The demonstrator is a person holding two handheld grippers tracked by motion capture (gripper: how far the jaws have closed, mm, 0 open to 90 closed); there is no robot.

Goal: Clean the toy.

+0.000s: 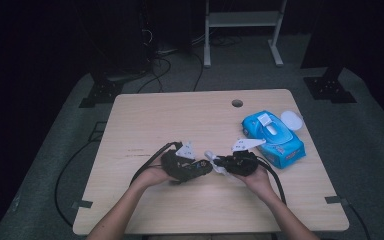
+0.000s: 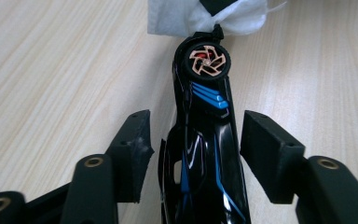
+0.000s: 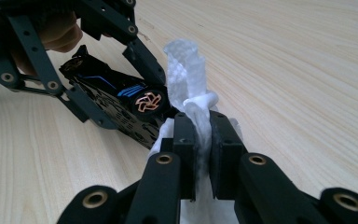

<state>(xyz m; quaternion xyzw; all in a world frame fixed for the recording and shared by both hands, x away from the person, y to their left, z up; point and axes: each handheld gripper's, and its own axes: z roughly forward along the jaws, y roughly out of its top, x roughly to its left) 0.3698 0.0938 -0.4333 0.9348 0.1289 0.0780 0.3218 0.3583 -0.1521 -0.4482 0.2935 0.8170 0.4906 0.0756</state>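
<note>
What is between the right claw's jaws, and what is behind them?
A white wipe is pinched between the pads. Behind it lies a black toy car with a copper wheel. The wipe covers the car's near end.

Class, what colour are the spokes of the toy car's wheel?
Copper-orange spokes around a red hub on the toy car's wheel, clearest in the left gripper view.

Black toy car (image 2: 205, 140) — blue stripes; white wipe (image 3: 189, 88)

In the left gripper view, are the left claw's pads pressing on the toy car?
No: the toy car sits between the left claw pads with a visible gap on each side.
</note>
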